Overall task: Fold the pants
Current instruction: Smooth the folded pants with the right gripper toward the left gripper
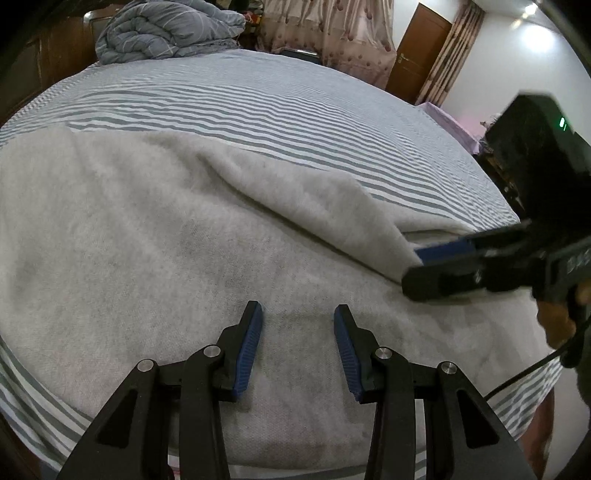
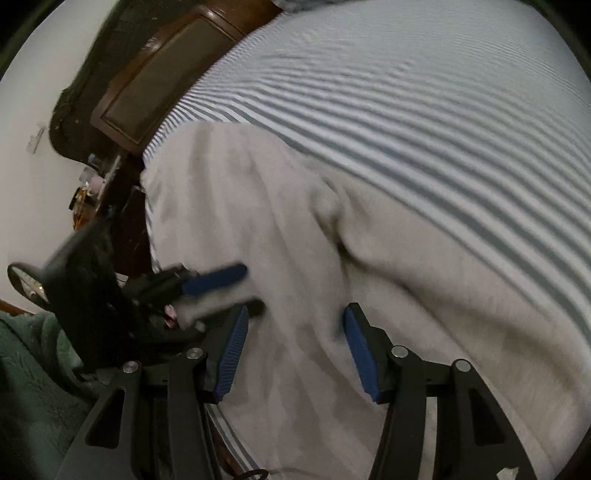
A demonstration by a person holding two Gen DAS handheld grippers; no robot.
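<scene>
Light grey pants (image 1: 147, 240) lie spread over a striped bed sheet (image 1: 295, 110). My left gripper (image 1: 297, 308) hovers open just over the near part of the cloth, with nothing between its blue pads. A raised fold runs across the pants to my right gripper (image 1: 410, 267), which comes in from the right with its jaws apart at the fold's edge. In the right wrist view the right gripper (image 2: 295, 308) stands open over the pants (image 2: 277, 221), with flat cloth showing in the gap. The left gripper (image 2: 253, 288) appears blurred at the left.
A bunched blue-grey quilt (image 1: 166, 33) lies at the far end of the bed. A wooden door (image 1: 417, 55) and curtains stand behind it. A dark wooden bed frame (image 2: 159, 74) edges the striped sheet (image 2: 443, 110). Green cloth (image 2: 29, 369) lies beside the bed. A hand (image 1: 557, 321) holds the right gripper.
</scene>
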